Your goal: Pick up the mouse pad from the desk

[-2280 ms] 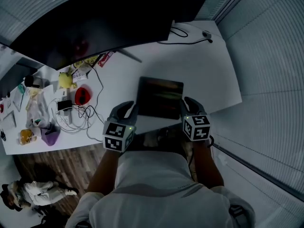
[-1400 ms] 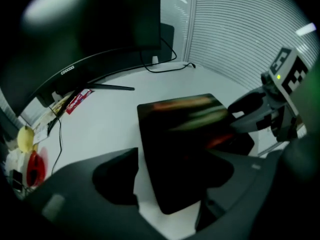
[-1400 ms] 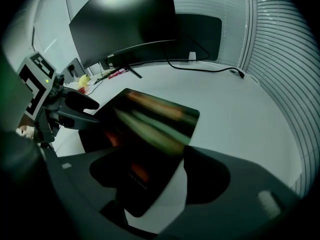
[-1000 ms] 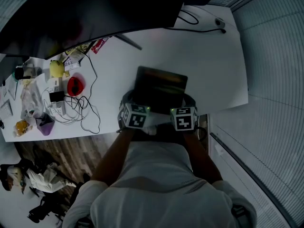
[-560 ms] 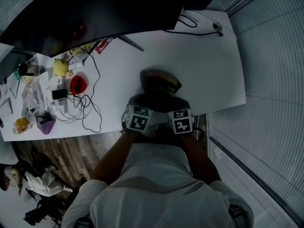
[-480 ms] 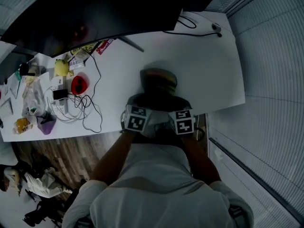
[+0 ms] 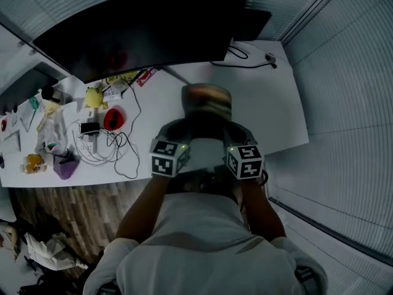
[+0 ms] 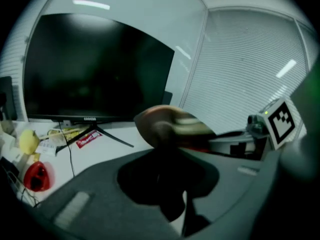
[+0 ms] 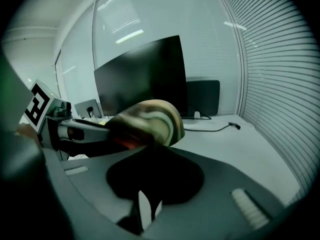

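The left tongs (image 7: 182, 128) and the right tongs (image 7: 231, 131) have both just been closing, and each is now clenched on a near corner of the soft mouse pad (image 7: 207, 100), which has a dark back and a stripy brown and cream face. The mouse pad is held up in the air, off the flat white bench (image 7: 270, 109), and it curls over in a hump between the two tongs. Its far edge points toward the big dark curved screen (image 7: 147, 29) that stands at the back of the bench. A thin black cable (image 7: 245, 63) lies on the bench by the far right corner. Off to the left there is a mess of small things: a round red thing (image 7: 113, 118), a yellow lump (image 7: 93, 97), a tangle of dark wires (image 7: 116, 149) and a little purple thing (image 7: 64, 168). Below the bench the brown wood floor (image 7: 67, 208) shows.
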`<state>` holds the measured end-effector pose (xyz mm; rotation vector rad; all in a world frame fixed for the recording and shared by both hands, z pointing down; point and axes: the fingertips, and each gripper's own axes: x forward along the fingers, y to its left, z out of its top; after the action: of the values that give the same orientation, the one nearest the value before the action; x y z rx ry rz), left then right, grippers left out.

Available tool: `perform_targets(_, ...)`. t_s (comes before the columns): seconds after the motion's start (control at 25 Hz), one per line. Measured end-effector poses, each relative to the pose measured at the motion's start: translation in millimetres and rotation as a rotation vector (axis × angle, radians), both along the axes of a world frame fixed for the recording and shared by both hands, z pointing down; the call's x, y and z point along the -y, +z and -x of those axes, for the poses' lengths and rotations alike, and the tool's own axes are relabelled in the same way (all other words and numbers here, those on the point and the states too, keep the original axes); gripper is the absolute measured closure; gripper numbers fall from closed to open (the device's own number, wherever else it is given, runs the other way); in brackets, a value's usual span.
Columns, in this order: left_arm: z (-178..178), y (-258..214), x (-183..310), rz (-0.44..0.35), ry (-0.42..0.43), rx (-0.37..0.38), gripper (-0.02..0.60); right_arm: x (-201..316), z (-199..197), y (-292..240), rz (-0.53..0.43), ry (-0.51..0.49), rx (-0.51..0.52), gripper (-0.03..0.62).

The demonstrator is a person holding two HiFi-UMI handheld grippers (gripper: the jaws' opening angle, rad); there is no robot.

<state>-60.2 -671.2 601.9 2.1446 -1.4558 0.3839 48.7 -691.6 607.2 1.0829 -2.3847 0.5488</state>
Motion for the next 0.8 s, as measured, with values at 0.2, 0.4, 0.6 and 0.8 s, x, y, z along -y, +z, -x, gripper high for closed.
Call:
perform_targets(0.2, 14, -80, -9, -0.156, -0.016, -0.036, 0.508, -5, 12, -77, -0.141, 0.005, 0.087, 0.551)
perform_targets(0.4, 25, -153, -32, -0.343, -0.022, -0.061, 0.511, -26, 22, -150, -0.286, 0.009, 0.207, 0.553)
perform_targets(0.6, 29, -207, -43, -0.461, -0.024, -0.094, 0.512, -31, 26, -204, -0.385, 0.014, 0.276, 0.554)
perform_targets(0.8, 27, -244, -50, -0.552, -0.023, -0.080, 0.512, -41, 23, -244, -0.476, 0.000, 0.300, 0.557)
